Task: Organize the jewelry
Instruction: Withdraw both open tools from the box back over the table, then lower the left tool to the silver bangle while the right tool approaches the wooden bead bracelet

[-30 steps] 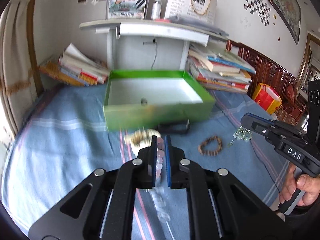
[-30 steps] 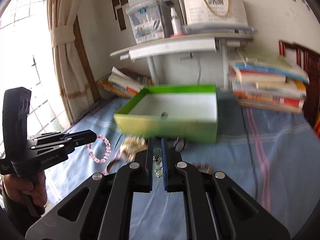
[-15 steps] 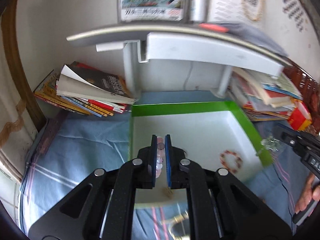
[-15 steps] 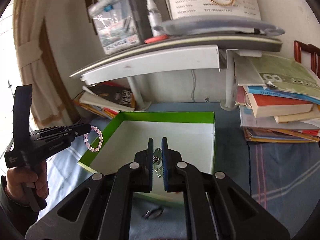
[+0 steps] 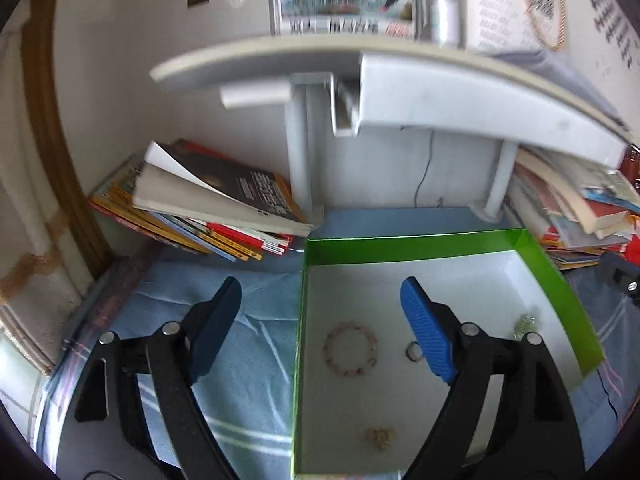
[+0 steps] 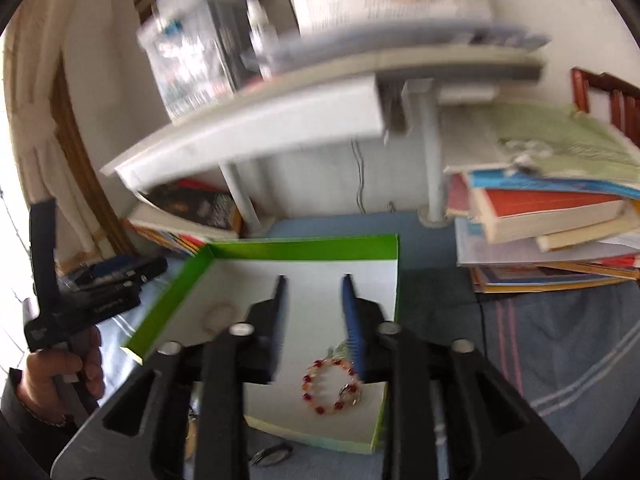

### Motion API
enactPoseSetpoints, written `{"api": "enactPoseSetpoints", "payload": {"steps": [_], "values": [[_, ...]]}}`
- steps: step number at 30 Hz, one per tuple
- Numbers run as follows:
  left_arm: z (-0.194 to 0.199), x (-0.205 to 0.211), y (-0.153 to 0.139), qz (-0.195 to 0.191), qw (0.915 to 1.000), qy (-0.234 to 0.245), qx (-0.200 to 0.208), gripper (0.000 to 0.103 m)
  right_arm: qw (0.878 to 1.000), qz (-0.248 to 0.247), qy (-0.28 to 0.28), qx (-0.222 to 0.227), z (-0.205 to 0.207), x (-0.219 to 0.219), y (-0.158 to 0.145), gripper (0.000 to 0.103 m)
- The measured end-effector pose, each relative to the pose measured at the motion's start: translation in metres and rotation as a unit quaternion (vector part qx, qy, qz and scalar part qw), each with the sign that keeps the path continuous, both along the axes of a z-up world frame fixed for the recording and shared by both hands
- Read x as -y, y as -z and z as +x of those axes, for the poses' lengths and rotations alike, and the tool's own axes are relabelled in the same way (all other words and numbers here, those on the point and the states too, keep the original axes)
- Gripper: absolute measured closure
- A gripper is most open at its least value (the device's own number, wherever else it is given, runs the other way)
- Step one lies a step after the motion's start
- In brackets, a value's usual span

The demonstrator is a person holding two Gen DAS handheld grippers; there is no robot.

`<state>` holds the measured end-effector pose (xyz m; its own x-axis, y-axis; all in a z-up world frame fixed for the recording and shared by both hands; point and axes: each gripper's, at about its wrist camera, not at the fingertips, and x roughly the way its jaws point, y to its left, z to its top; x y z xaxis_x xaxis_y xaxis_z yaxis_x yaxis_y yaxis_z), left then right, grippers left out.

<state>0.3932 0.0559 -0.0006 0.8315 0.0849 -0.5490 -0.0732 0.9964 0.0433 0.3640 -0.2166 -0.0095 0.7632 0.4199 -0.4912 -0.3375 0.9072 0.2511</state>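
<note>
Jaws on left gripper [image 5: 320, 308] and right gripper [image 6: 313, 302] opening, nothing pinched. Bracelets [image 5: 351, 349] lie inside green box [image 5: 420, 246]. Risk: withdrawing fingers could snag beads out.

The box [image 5: 404, 249] looks like glossy green card, its walls catching the light, with a matt white paper floor. Inside, the pink bracelet [image 5: 350, 348] is made of smooth, shiny beads, and the red-beaded bracelet [image 6: 331, 387] glints like glass or polished stone. The left gripper [image 5: 321, 303] has matt black plastic arms, silvery metal pins and ribbed blue rubbery pads [image 5: 427, 334]. The bedcover [image 5: 236, 364] is soft, matt blue woven cloth. The books [image 5: 208, 204] show paper pages and glossy covers.
</note>
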Motion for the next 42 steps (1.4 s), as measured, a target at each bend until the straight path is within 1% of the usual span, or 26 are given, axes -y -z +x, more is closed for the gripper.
{"api": "enactPoseSetpoints", "payload": {"steps": [1, 2, 3, 4, 5, 7, 8, 9, 11, 14, 17, 19, 21, 23, 25, 31, 35, 42], "values": [[-0.012, -0.001, -0.006, 0.0, 0.9999, 0.0, 0.012, 0.021, 1.0, 0.003, 0.001, 0.017, -0.017, 0.004, -0.008, 0.062], [-0.03, -0.003, -0.015, -0.004, 0.9996, 0.003, 0.027, 0.019, 1.0, 0.006, 0.002, 0.028, -0.029, 0.008, -0.014, 0.054], [-0.041, -0.004, -0.019, -0.007, 0.9993, 0.004, 0.036, 0.015, 0.999, 0.012, 0.005, 0.047, -0.051, 0.014, -0.021, 0.049], [-0.063, -0.006, -0.026, -0.016, 0.9986, 0.005, 0.05, 0.014, 0.998, 0.015, 0.01, 0.056, -0.065, 0.018, -0.026, 0.042], [-0.084, -0.007, -0.031, -0.025, 0.9978, 0.012, 0.06, 0.013, 0.997, 0.019, 0.016, 0.067, -0.083, 0.023, -0.03, 0.038], [-0.126, -0.006, -0.036, -0.034, 0.9963, 0.024, 0.075, 0.01, 0.996, 0.033, 0.019, 0.078, -0.118, 0.031, -0.034, 0.038], [-0.143, -0.004, -0.036, -0.036, 0.9958, 0.027, 0.08, 0.008, 0.996, 0.035, 0.018, 0.081, -0.133, 0.031, -0.034, 0.036], [-0.168, -0.003, -0.033, -0.037, 0.9952, 0.031, 0.085, 0.007, 0.996, 0.033, 0.019, 0.084, -0.153, 0.033, -0.032, 0.034], [-0.198, 0.0, -0.027, -0.041, 0.9958, 0.032, 0.076, 0.006, 0.995, 0.02, 0.033, 0.09, -0.186, 0.03, -0.026, 0.028], [-0.241, 0.005, -0.015, -0.045, 0.9957, 0.023, 0.077, 0.006, 0.994, 0.001, 0.052, 0.096, -0.226, 0.025, -0.015, 0.028], [-0.277, 0.011, -0.001, -0.047, 0.9966, 0.031, 0.06, 0.006, 0.995, 0.004, 0.052, 0.083, -0.252, 0.023, -0.002, 0.027], [-0.289, 0.014, 0.008, -0.054, 0.9966, 0.04, 0.048, 0.006, 0.996, -0.007, 0.048, 0.073, -0.266, 0.019, 0.008, 0.027], [-0.304, 0.017, 0.016, -0.061, 0.9962, 0.043, 0.045, 0.006, 0.996, -0.029, 0.048, 0.069, -0.275, 0.014, 0.015, 0.027], [-0.314, 0.022, 0.023, -0.066, 0.9959, 0.048, 0.038, 0.006, 0.996, -0.031, 0.05, 0.066, -0.281, 0.013, 0.018, 0.027], [-0.32, 0.026, 0.028, -0.067, 0.996, 0.052, 0.03, 0.006, 0.997, -0.023, 0.049, 0.061, -0.289, 0.013, 0.021, 0.027], [-0.325, 0.028, 0.036, -0.072, 0.9962, 0.045, 0.021, 0.006, 0.997, -0.029, 0.038, 0.061, -0.306, 0.006, 0.029, 0.027], [-0.326, 0.03, 0.039, -0.063, 0.997, 0.042, 0.016, 0.006, 0.997, -0.029, 0.034, 0.055, -0.309, 0.005, 0.032, 0.027], [-0.323, 0.03, 0.041, -0.066, 0.9969, 0.04, 0.009, 0.006, 0.997, -0.031, 0.037, 0.056, -0.311, 0.008, 0.031, 0.027]]}}
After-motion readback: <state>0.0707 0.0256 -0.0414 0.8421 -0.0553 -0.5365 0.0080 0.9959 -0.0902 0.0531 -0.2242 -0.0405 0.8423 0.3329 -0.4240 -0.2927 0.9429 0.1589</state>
